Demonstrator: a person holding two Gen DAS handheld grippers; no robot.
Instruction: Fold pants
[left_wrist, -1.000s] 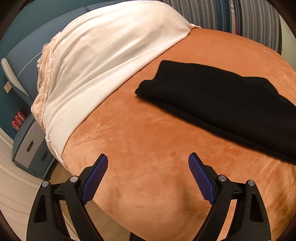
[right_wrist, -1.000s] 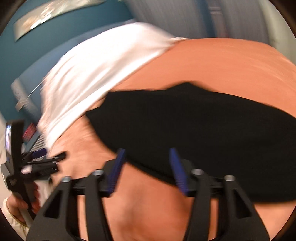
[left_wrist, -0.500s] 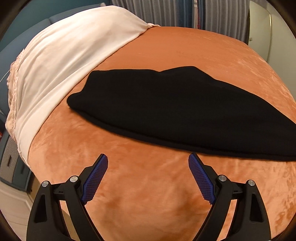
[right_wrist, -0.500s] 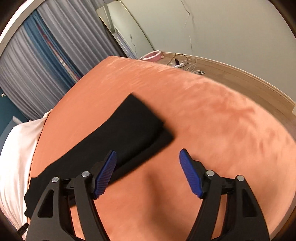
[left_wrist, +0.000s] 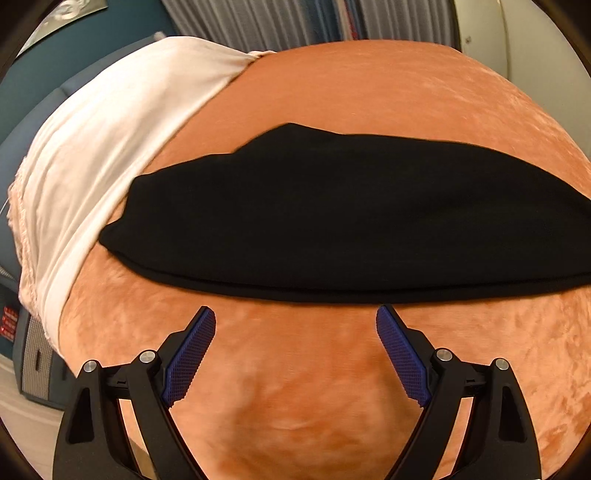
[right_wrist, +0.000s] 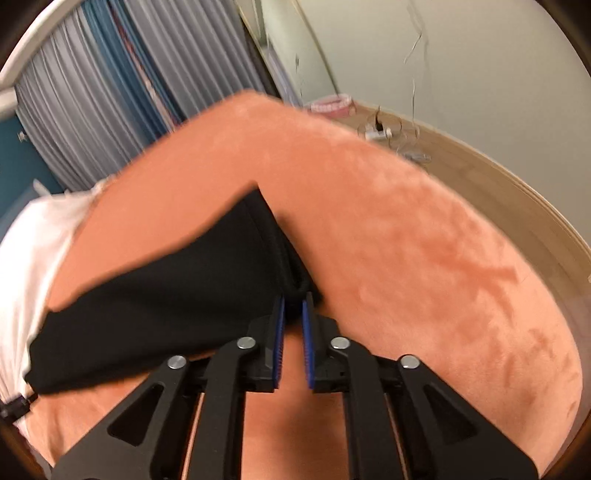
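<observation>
The black pants (left_wrist: 332, 214) lie folded lengthwise in a long strip across the orange blanket (left_wrist: 295, 387). My left gripper (left_wrist: 295, 321) is open and empty, its blue pads just short of the strip's near edge. In the right wrist view the pants (right_wrist: 166, 291) run off to the left. My right gripper (right_wrist: 293, 304) is shut on the near corner of the pants' right end, with black cloth pinched between its blue pads.
A white sheet (left_wrist: 122, 155) covers the bed's head end to the left, also in the right wrist view (right_wrist: 33, 251). Grey and blue curtains (right_wrist: 110, 92) hang behind. A wooden floor (right_wrist: 517, 206) with cables lies past the bed's right edge.
My right gripper moved in on the pants' right end and closed on its corner. My left gripper came closer to the strip's near edge and stayed open.
</observation>
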